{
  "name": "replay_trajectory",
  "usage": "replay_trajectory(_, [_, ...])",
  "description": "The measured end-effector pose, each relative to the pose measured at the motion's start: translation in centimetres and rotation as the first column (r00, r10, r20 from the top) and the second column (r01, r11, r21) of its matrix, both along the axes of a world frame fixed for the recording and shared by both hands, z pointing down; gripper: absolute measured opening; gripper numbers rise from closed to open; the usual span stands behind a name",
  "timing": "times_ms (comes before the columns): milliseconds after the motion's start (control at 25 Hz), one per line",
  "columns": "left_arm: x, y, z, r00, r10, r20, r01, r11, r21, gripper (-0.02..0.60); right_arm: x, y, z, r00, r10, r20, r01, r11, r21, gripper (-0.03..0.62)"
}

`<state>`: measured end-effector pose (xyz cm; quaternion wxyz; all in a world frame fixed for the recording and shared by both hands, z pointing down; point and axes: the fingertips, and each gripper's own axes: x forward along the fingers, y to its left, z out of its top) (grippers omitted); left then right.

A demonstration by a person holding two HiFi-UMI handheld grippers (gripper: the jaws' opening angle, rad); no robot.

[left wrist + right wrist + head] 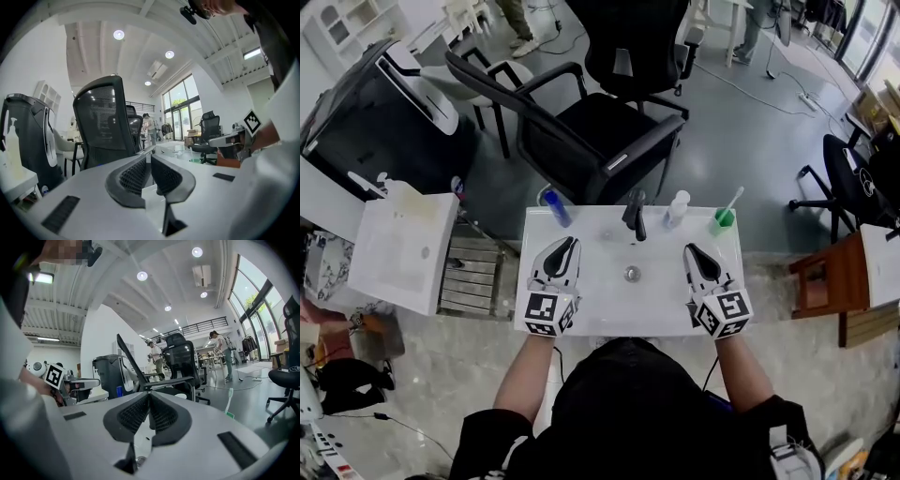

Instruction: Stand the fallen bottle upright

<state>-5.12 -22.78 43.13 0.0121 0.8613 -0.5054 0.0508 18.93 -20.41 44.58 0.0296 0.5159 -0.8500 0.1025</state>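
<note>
A blue bottle (556, 208) with a pale cap is at the back left of the white basin top (598, 300); in the right gripper view the blue bottle (119, 391) looks upright. A clear bottle (677, 208) stands right of the black faucet (635, 214). My left gripper (570, 244) hovers over the left side, shut with nothing between its jaws. My right gripper (690, 249) hovers over the right side, also shut and empty. Both are short of the bottles and touch nothing. The meeting tips show in the left gripper (150, 157) and right gripper (149, 397) views.
A green cup (724, 221) with a toothbrush stands at the back right corner. The drain (632, 274) is in the middle. A black office chair (600, 131) stands behind the basin, a white cabinet (403, 246) to the left, a wooden stool (825, 281) to the right.
</note>
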Motion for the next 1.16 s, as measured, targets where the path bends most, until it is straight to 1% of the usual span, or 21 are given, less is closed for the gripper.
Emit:
replay_trajectory(120, [0.8, 1.1, -1.1, 1.000, -0.007, -0.024, 0.007, 1.000, 0.018, 0.040, 0.8, 0.1, -0.5, 1.000, 0.003, 0.010, -0.004, 1.000, 0.018, 0.037])
replay_trajectory(240, [1.6, 2.3, -1.5, 1.000, -0.017, -0.015, 0.017, 0.999, 0.047, 0.037, 1.2, 0.4, -0.7, 1.000, 0.010, 0.014, -0.010, 0.999, 0.035, 0.031])
replay_trajectory(320, [1.9, 2.4, -1.5, 0.999, -0.026, -0.027, 0.027, 0.998, 0.054, 0.035, 1.1, 0.2, -0.8, 1.000, 0.010, 0.017, -0.010, 0.999, 0.046, 0.029])
replay_trajectory(640, [2.3, 2.5, -1.6, 0.998, -0.027, -0.056, 0.029, 0.999, 0.032, 0.032, 1.1, 0.2, -1.5, 1.000, 0.006, 0.023, -0.007, 0.998, 0.062, 0.029])
replay_trajectory(840, [2.2, 2.1, -1.3, 0.998, -0.024, -0.050, 0.026, 0.999, 0.028, 0.028, 1.5, 0.0, -1.6, 0.999, 0.020, 0.025, -0.021, 0.998, 0.062, 0.029])
replay_trajectory(1160, [2.6, 1.7, -0.9, 0.998, -0.016, -0.062, 0.017, 0.999, 0.027, 0.025, 1.9, 0.0, -1.4, 0.999, 0.030, 0.024, -0.032, 0.997, 0.067, 0.029])
